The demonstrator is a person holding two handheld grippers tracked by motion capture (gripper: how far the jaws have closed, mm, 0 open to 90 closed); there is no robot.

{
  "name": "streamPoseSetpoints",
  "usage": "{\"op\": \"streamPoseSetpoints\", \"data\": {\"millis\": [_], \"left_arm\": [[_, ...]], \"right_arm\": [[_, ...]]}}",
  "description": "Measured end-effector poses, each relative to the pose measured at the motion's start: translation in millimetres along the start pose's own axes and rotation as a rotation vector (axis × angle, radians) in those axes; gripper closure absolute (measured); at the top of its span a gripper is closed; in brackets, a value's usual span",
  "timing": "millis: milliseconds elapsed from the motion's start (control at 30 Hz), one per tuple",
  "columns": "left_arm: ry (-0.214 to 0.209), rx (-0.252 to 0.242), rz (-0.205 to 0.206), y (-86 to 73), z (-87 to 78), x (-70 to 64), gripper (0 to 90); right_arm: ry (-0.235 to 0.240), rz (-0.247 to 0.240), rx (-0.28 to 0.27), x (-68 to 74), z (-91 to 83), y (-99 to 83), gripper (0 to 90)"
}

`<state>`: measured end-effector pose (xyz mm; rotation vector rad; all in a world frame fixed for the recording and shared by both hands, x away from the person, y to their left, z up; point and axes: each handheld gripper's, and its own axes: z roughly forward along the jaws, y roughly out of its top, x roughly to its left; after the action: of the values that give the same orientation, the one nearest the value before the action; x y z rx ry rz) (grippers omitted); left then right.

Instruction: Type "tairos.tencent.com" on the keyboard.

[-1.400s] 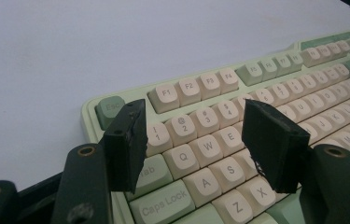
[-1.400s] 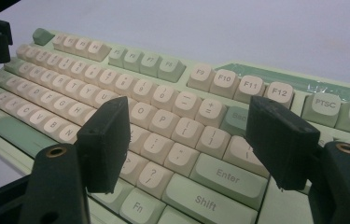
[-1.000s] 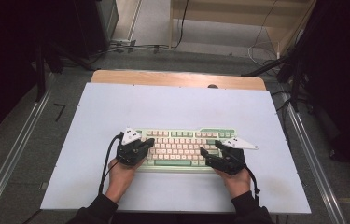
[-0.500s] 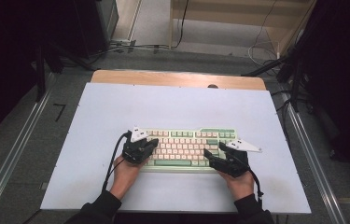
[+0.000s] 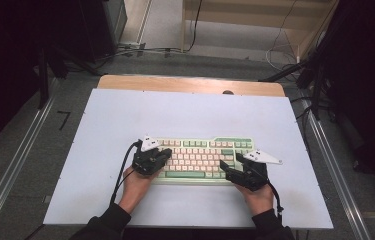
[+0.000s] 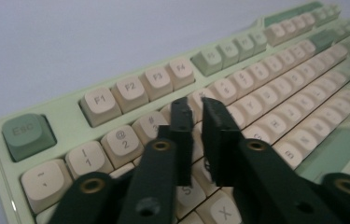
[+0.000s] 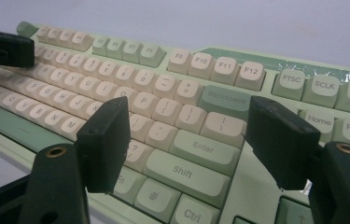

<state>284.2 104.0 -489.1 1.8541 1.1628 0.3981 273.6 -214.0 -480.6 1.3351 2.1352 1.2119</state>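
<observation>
Hovering over the keyboard (image 5: pixel 202 155), the left hand-held gripper (image 6: pixel 196 116) has jaws nearly together to poke keys, while the right hand-held gripper (image 7: pixel 189 135) hangs wide apart above Enter.

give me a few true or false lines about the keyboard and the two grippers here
1. The left gripper has its jaws nearly closed over the keys. True.
2. The right gripper is clamped shut. False: its jaws stand wide apart.
3. The keyboard is black. False: it is pale green with cream keys.
4. The right gripper is over the Enter and Shift end. True.
5. The keyboard lies on a white table. True.
</observation>
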Motion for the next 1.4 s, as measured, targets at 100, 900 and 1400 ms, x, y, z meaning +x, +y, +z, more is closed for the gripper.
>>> {"op": "streamPoseSetpoints", "data": {"millis": [100, 900, 1400], "left_arm": [[0.014, -0.061, 0.005, 0.7, -7.0, -3.0, 67.0], [0.115, -0.087, -0.06, -18.5, -37.7, 9.1, 39.6], [0.142, -0.088, -0.081, -24.7, -45.5, 13.1, 39.7]], "right_arm": [[0.001, -0.001, 0.002, -0.1, 0.6, 0.2, 29.2], [0.13, -0.084, 0.021, 32.3, 26.5, 10.8, 78.5], [0.207, -0.155, 0.077, 61.2, 46.3, 8.6, 87.5]]}}
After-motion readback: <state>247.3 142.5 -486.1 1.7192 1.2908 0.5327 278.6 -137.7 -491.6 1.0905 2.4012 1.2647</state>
